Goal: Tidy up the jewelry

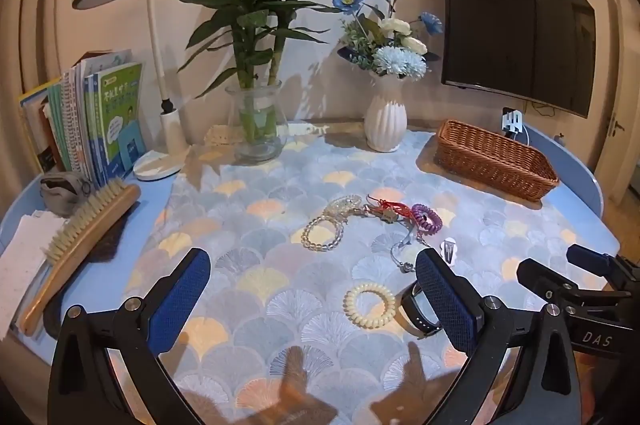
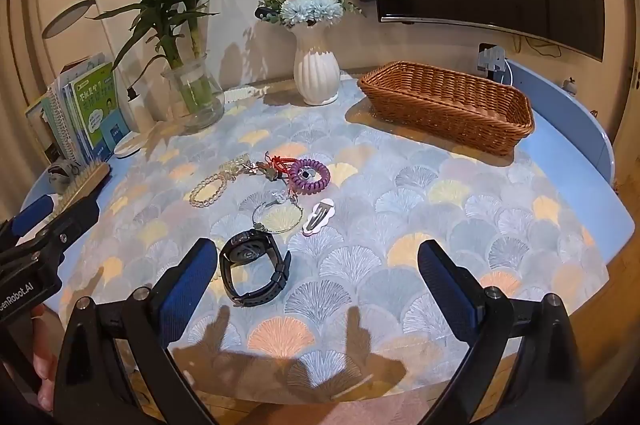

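Jewelry lies loose on the patterned cloth: a clear bead bracelet [image 1: 323, 235] [image 2: 209, 188], a purple coil hair tie [image 1: 426, 217] [image 2: 309, 176], a red cord charm [image 1: 390, 210] [image 2: 276, 165], a thin silver bangle [image 2: 277, 218], a white hair clip [image 1: 449, 248] [image 2: 318, 216], a cream coil hair tie [image 1: 369, 304] and a black watch [image 2: 253, 267] [image 1: 418, 311]. My left gripper [image 1: 312, 299] is open and empty above the cloth, near the cream tie. My right gripper [image 2: 320, 289] is open and empty, with the watch by its left finger.
A wicker basket [image 1: 494, 161] [image 2: 448, 105] stands at the back right. A white vase [image 1: 385, 119], a glass vase with a plant [image 1: 258, 129], a desk lamp [image 1: 160, 161], books [image 1: 100, 121] and a wooden brush [image 1: 80, 245] line the back and left.
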Tool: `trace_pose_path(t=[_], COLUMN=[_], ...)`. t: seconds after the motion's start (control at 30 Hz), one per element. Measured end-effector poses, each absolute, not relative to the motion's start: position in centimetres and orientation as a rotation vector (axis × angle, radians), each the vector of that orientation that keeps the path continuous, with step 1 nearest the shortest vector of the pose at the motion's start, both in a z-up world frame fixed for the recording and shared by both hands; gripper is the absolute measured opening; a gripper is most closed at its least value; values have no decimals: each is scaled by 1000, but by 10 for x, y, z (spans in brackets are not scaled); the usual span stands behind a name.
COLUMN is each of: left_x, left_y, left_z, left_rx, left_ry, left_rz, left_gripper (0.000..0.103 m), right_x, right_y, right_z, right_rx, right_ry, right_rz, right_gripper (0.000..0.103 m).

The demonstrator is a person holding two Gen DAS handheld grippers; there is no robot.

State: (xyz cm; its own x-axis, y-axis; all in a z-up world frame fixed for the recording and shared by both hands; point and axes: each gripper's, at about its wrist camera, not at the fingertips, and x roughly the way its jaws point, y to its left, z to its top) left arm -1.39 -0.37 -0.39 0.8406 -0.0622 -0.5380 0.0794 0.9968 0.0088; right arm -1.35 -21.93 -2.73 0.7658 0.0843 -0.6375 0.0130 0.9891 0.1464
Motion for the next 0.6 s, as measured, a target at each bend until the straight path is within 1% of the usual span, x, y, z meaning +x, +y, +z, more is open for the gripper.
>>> trace_pose_path(t=[0.6], left_x=[-12], left_y=[-7], left_z=[-12], left_rx=[48], left_ry=[590], left_rz=[-94], left_gripper=[102], right_x=[-9], right_y=[-219], right_z=[-38], right_rx=[166], right_ry=[739], right_rz=[54], right_gripper=[101])
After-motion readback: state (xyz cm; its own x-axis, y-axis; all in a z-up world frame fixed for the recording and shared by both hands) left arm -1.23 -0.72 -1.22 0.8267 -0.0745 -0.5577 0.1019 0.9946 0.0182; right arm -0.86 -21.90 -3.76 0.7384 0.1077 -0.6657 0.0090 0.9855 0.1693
